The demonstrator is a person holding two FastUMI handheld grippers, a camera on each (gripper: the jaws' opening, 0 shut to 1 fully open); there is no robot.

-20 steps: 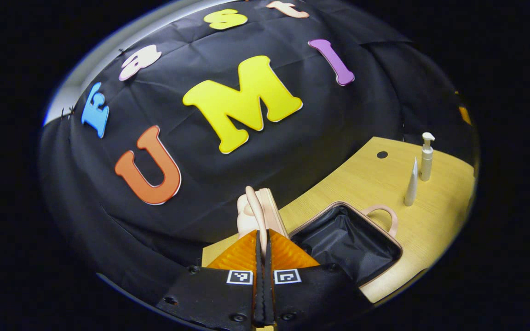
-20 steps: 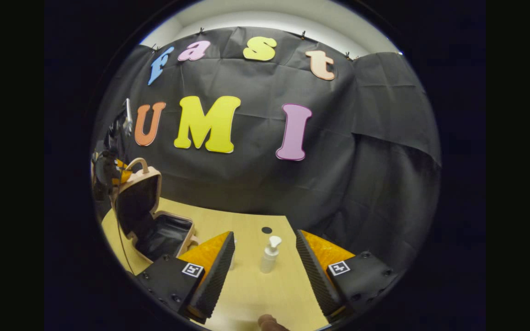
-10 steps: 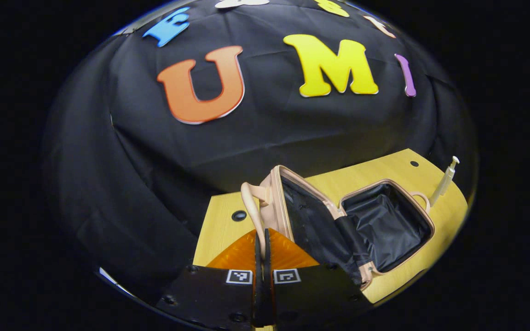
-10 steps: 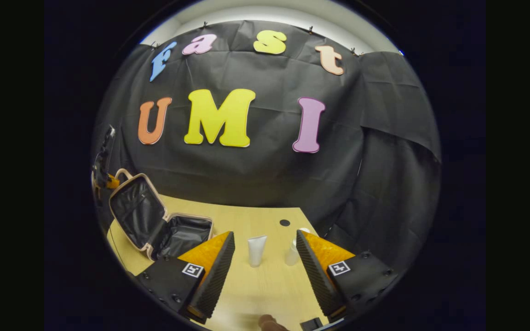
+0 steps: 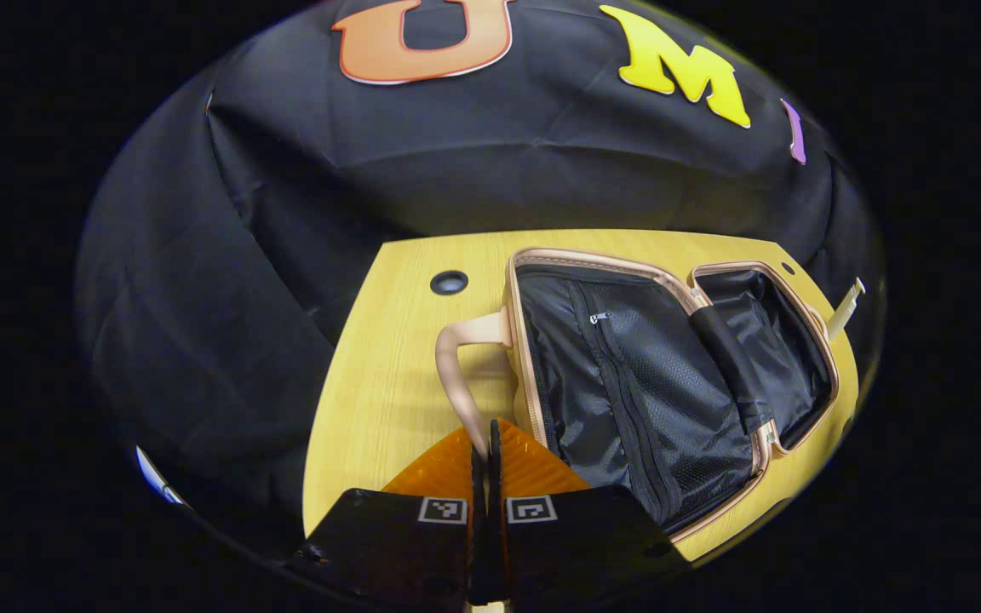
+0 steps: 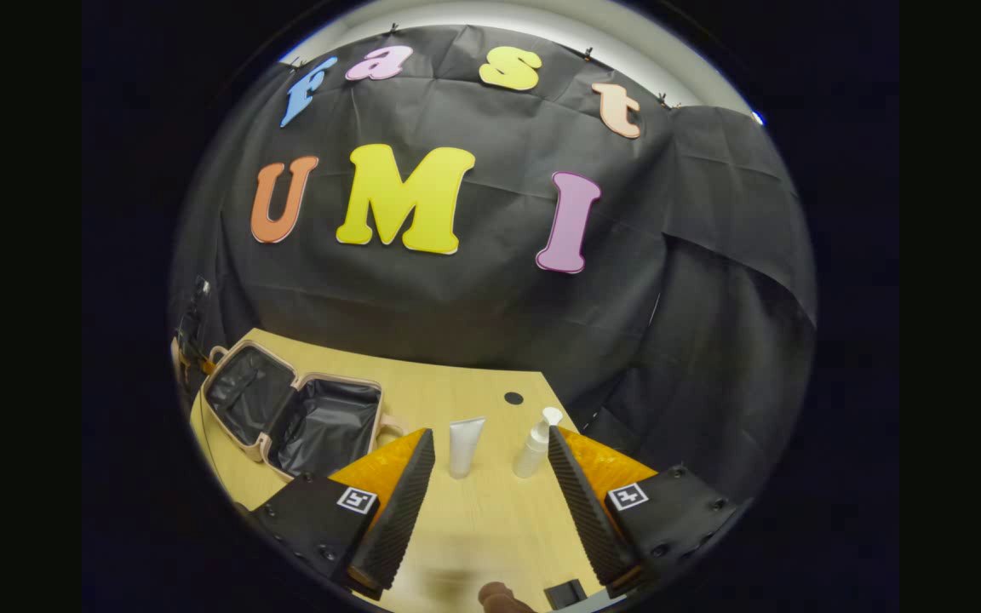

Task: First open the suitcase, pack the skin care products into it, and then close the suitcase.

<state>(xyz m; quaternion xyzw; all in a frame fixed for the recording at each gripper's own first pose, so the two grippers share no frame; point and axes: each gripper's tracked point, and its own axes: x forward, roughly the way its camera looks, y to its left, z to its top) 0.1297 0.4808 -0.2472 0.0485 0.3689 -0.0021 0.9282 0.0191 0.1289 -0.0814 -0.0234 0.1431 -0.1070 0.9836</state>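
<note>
Right gripper view: right gripper (image 6: 482, 498) open before 2 light, rigid, tippable items, tube (image 6: 465, 446) and pump bottle (image 6: 534, 443); grip mid-body. Left gripper (image 5: 485, 451) clamps suitcase (image 5: 669, 383) lid handle (image 5: 461, 375).

Dim booth, strong fisheye bending, sharp focus, soft shadows

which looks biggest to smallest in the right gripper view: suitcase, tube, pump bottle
1. suitcase, by far the largest.
2. pump bottle and tube: too alike to rank; the bottle looks slightly taller, the tube wider.

One open suitcase (image 6: 295, 413) lies on one wooden table (image 6: 473, 528). Two skin care products stand there: one tube (image 6: 464, 445) and one pump bottle (image 6: 535, 443).
</note>
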